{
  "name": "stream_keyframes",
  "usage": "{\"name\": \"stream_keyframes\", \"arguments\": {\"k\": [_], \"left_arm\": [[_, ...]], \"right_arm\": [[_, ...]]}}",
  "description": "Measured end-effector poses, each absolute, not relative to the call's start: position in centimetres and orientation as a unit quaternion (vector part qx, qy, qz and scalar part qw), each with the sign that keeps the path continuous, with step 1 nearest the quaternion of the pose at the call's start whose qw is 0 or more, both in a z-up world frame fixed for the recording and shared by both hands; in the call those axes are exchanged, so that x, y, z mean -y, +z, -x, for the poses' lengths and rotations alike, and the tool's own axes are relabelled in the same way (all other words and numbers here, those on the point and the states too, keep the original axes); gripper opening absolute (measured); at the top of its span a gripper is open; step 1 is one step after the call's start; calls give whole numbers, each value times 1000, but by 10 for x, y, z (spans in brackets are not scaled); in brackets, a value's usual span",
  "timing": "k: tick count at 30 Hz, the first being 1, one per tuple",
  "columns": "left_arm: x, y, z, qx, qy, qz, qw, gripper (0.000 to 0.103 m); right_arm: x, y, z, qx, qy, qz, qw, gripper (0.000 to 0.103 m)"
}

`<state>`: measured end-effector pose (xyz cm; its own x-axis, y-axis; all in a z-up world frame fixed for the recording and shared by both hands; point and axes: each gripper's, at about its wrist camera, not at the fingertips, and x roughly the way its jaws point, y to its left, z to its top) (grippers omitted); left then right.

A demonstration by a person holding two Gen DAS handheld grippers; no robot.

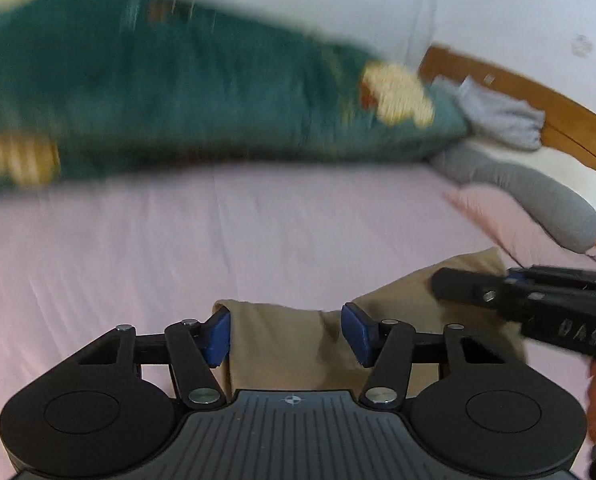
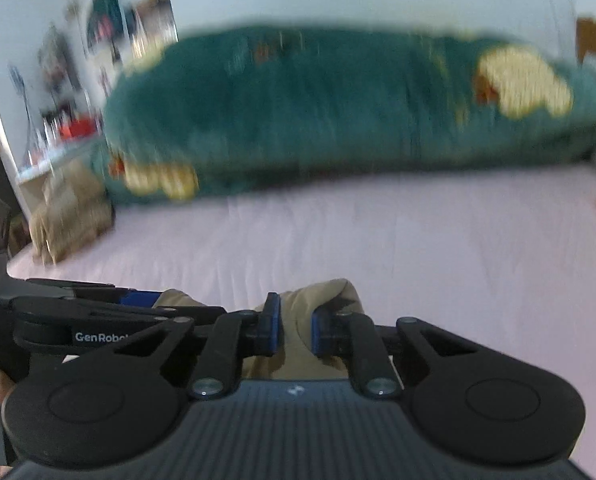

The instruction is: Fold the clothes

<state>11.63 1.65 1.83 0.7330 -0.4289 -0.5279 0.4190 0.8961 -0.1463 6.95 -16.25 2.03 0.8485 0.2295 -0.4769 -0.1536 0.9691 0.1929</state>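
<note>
A tan garment (image 1: 298,344) lies bunched on the pink bedsheet (image 1: 177,248), close in front of both grippers. My left gripper (image 1: 285,336) is open, its blue pads either side of the cloth, which fills the wide gap between them. My right gripper (image 2: 295,330) has its pads close together and pinches a fold of the same tan garment (image 2: 298,320). The right gripper also shows in the left wrist view (image 1: 538,304), beside the cloth's right end. The left gripper shows in the right wrist view (image 2: 97,312) at the left.
A large green blanket (image 1: 177,92) with yellow patches lies along the far side of the bed. Grey pillows (image 1: 530,184) and a grey cloth (image 1: 502,116) rest by the wooden headboard (image 1: 538,100) at right. A cluttered shelf (image 2: 65,120) stands left of the bed.
</note>
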Motion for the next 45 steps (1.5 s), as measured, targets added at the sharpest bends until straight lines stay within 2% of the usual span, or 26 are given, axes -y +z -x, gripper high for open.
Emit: {"name": "stream_keyframes", "arguments": {"k": [2,6,12,16,24,27,30,31,32,33,34,35,36,37,39,41,45], "left_arm": [[-14,33,-96,-237,-235,-22,942,57],[-9,36,-45,-221,-250,-62,941,57],[-23,25,34,-250,-270,-47,929,57],[-35,5,79,-287,-274,-38,917,57],[-56,-57,138,-371,-284,-65,881,60],[-72,-60,147,-382,-282,-62,878,60],[-93,-32,153,-347,-257,-46,901,69],[-99,-17,153,-321,-247,-39,913,75],[-103,-1,152,-293,-239,-28,925,81],[-107,15,151,-265,-231,-18,936,85],[-107,30,146,-239,-226,-2,944,92],[-104,41,139,-220,-224,11,949,97],[-100,51,131,-202,-222,25,954,98],[-92,56,122,-192,-218,26,957,99],[-72,48,101,-211,-208,7,955,99],[-56,18,78,-274,-197,-5,941,99],[-43,-67,79,-410,-167,-49,895,99]], "right_arm": [[166,30,-58,-226,102,-72,966,15],[176,25,-16,-224,105,-82,965,15],[168,10,72,-234,125,-82,961,15],[149,-1,120,-269,137,-39,953,15],[130,-47,154,-354,116,-3,928,17],[129,-56,164,-386,105,-3,917,19],[133,-40,172,-393,94,-5,915,22],[134,-30,174,-387,90,-10,918,22],[135,-14,175,-366,90,-20,926,24],[135,1,176,-345,90,-31,934,32],[136,17,176,-324,90,-41,941,45],[135,31,175,-304,90,-52,947,51],[132,43,170,-288,88,-66,951,58],[128,53,163,-273,84,-78,955,59],[119,50,138,-283,56,-84,954,60],[112,35,113,-311,26,-81,947,60],[106,-35,99,-438,1,-78,896,58]]}}
